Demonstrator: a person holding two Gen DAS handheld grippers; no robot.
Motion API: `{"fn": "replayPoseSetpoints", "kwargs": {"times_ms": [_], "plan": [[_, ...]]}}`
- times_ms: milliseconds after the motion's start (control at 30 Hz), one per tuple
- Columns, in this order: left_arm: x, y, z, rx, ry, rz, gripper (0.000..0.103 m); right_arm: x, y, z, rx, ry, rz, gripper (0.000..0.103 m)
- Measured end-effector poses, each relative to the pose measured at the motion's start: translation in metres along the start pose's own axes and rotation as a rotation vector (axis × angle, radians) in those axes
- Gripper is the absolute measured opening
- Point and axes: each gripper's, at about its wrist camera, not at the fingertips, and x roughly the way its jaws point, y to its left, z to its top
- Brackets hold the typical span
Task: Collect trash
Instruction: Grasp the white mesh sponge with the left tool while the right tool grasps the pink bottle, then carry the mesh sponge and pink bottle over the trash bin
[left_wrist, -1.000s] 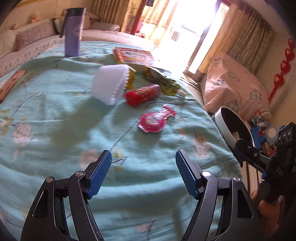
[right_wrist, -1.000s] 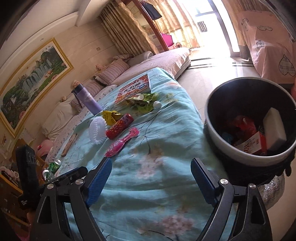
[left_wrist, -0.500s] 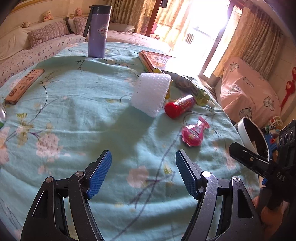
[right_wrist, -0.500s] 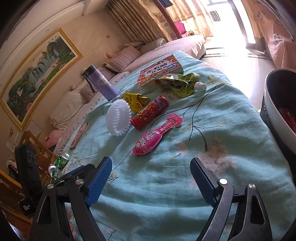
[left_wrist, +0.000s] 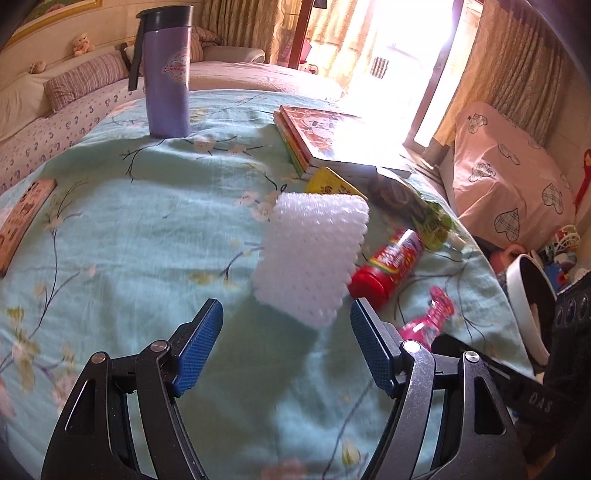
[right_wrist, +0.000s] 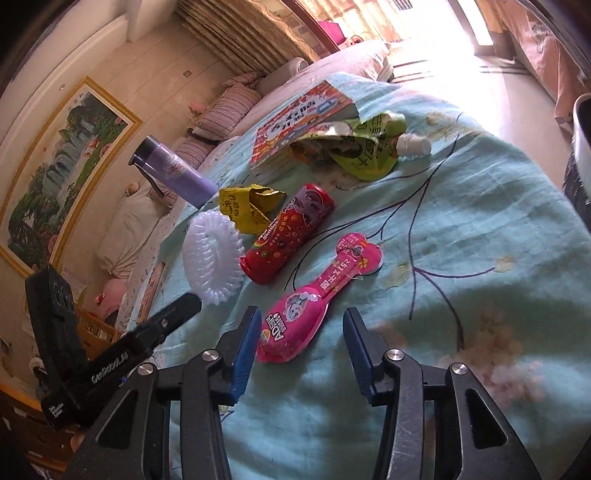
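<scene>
Your right gripper (right_wrist: 301, 341) is closing its fingers (right_wrist: 245, 352), still apart and gripping nothing; the wide end of a pink candy packet (right_wrist: 295, 325) lies between them on the teal-clothed counter (right_wrist: 480, 258), seemingly untouched. Your left gripper (left_wrist: 286, 349) is also closing, fingers (left_wrist: 197, 349) about half apart and empty, above bare cloth. Just ahead of them lies a white foam net sleeve (left_wrist: 314, 254), with a red candy tube (left_wrist: 389, 267) beside it. Farther off rest a yellow wrapper (right_wrist: 247, 208), a green pouch (right_wrist: 365, 147), books (left_wrist: 325, 136) and a purple bottle (left_wrist: 168, 74).
</scene>
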Motion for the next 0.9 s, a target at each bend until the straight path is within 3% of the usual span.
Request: {"fn": "replayPoseSetpoints", "kwargs": {"times_ms": [33, 67, 100, 133, 200, 233, 567, 900], "plan": [[0.005, 0.000, 0.002, 0.003, 0.004, 0.000, 0.058, 0.002, 0.000, 0.000, -0.001, -0.009, 0.007, 0.043], [0.013, 0.002, 0.004, 0.004, 0.023, -0.012, 0.040, 0.003, 0.001, 0.000, -0.006, -0.013, 0.006, 0.043], [0.017, 0.004, 0.005, 0.002, 0.040, -0.019, 0.029, 0.006, 0.003, 0.001, -0.009, -0.014, 0.008, 0.043], [0.022, 0.006, 0.005, -0.001, 0.052, -0.025, 0.026, 0.007, 0.004, 0.002, -0.009, -0.013, 0.013, 0.042], [0.022, 0.007, 0.002, 0.005, 0.047, -0.029, 0.019, 0.015, 0.005, 0.003, -0.008, 0.008, 0.019, 0.021], [0.019, 0.007, 0.001, 0.014, 0.043, -0.027, 0.014, 0.017, 0.004, 0.002, -0.006, 0.012, 0.025, 0.020], [-0.021, 0.011, -0.032, -0.021, 0.035, -0.082, 0.012, -0.013, 0.003, -0.007, -0.062, -0.020, 0.034, 0.016], [-0.058, -0.043, -0.057, 0.067, 0.025, -0.153, 0.012, -0.074, -0.023, -0.019, -0.036, -0.094, 0.028, 0.016]]}}
